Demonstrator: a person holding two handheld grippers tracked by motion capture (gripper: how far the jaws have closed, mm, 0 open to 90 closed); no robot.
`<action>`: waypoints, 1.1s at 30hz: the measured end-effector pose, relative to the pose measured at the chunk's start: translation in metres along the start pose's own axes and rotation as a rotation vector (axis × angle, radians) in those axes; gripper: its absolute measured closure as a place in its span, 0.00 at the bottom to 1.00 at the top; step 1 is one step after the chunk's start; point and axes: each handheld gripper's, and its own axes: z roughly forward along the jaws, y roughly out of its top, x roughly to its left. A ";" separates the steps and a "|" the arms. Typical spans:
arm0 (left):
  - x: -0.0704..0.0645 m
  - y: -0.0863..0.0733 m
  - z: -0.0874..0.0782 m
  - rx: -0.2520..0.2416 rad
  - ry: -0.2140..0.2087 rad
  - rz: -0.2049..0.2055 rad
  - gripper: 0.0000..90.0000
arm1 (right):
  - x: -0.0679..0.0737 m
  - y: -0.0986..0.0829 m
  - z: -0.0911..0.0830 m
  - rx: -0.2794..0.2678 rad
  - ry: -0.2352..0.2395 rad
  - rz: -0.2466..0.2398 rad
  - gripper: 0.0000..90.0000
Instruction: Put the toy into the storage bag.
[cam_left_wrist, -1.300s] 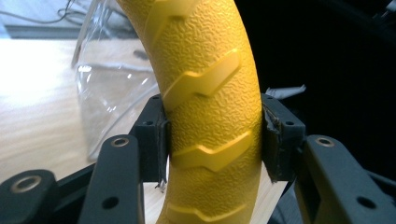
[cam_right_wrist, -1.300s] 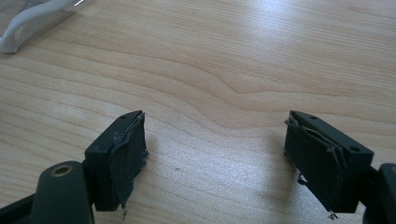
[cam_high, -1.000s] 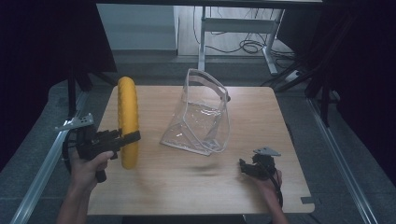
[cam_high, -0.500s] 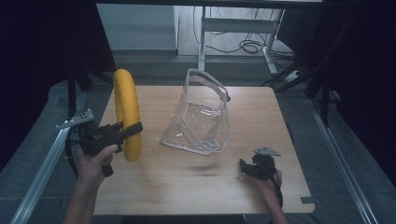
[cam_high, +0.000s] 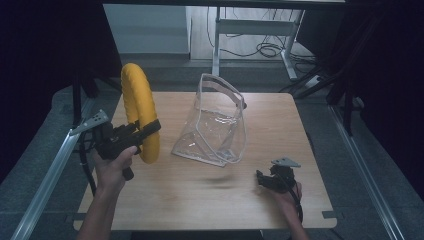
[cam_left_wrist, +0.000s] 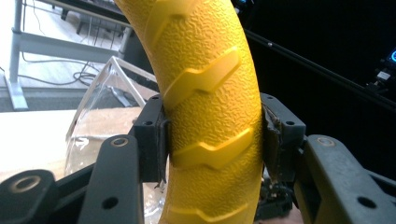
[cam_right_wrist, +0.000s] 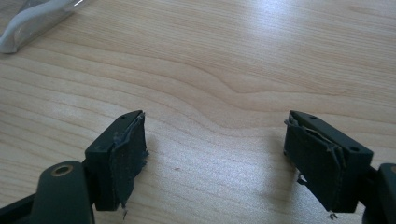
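Yellow ring (cam_high: 137, 111) held upright off the table's left side, pinched across its band by the left gripper (cam_high: 150, 131). Clear bag (cam_high: 216, 125) stands mid-table, mouth up. Likely bagging: keep the pinch firm. Right gripper (cam_right_wrist: 212, 154) spread wide, low over bare wood.

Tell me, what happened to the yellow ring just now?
The left gripper, shut on the yellow ring, lifted it off the table and tipped it more upright. The clear bag stayed put, and the right gripper stayed open, low over the wood.
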 end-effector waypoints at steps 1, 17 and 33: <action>-0.002 0.001 0.002 -0.008 0.003 0.004 0.56 | 0.000 0.000 0.000 0.001 0.000 -0.002 0.24; -0.025 0.012 0.031 -0.057 0.004 0.063 0.56 | 0.000 0.000 0.000 -0.002 -0.001 -0.005 0.24; -0.040 0.020 0.044 -0.091 -0.006 0.079 0.56 | 0.000 0.000 0.000 -0.004 0.000 -0.004 0.24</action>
